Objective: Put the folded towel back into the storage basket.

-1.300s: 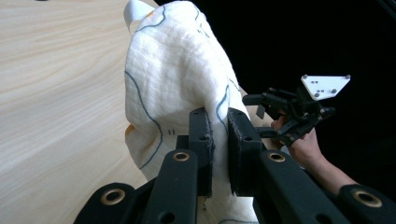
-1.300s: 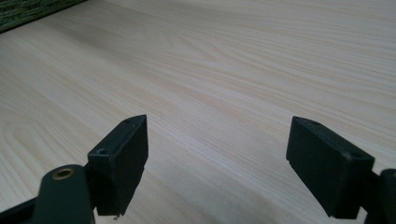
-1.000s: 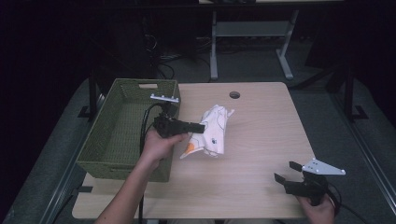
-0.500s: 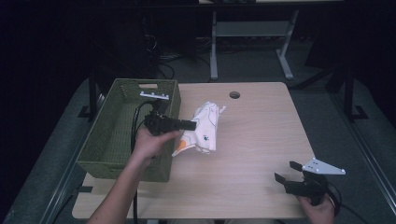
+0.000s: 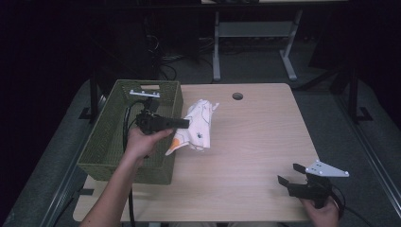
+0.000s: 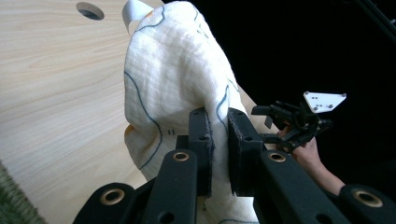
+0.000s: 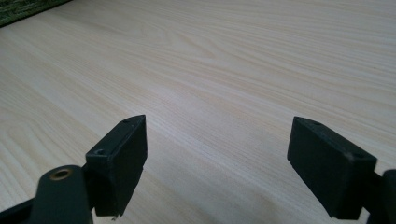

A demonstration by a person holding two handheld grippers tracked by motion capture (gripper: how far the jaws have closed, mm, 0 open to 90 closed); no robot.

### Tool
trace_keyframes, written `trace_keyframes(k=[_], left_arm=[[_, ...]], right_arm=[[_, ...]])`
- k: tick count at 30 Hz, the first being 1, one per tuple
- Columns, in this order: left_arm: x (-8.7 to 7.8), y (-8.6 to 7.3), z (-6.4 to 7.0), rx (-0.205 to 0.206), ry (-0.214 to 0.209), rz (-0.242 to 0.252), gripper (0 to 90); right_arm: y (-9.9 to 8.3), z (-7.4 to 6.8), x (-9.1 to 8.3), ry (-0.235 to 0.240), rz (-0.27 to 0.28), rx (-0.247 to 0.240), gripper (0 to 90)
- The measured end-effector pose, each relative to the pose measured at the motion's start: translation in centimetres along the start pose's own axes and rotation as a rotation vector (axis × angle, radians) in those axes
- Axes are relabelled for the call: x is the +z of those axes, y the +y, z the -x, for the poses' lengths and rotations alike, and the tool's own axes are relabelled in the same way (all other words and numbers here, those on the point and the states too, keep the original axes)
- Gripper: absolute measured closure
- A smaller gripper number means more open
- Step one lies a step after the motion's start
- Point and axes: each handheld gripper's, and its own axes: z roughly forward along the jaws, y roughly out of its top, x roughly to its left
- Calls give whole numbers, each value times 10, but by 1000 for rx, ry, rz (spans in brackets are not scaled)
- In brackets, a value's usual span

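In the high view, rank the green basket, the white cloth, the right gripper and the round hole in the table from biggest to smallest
1. green basket
2. white cloth
3. right gripper, nearly the cloth's size, so that ranking is unsure
4. round hole

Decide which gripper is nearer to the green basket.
Left. The left gripper holds the white cloth right beside the green basket; the right gripper hovers at the table's far corner.

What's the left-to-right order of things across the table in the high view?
Green basket → left gripper, shut on the white cloth → round hole in the table → right gripper, jaws open.
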Motion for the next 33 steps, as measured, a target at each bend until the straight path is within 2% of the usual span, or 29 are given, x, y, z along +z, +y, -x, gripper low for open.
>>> trace_keyframes(k=[8,14,21,33], left_arm=[[-13,0,-3,5,21,6,821],[-28,-2,-11,-15,42,19,821],[-45,-7,-21,-48,46,48,820],[-63,-10,-26,-48,57,64,820]], right_arm=[[0,0,1,-1,-7,1,196],[0,0,2,0,-8,-6,195],[0,0,2,-2,-9,-9,195],[0,-1,2,-2,-11,-4,195]])
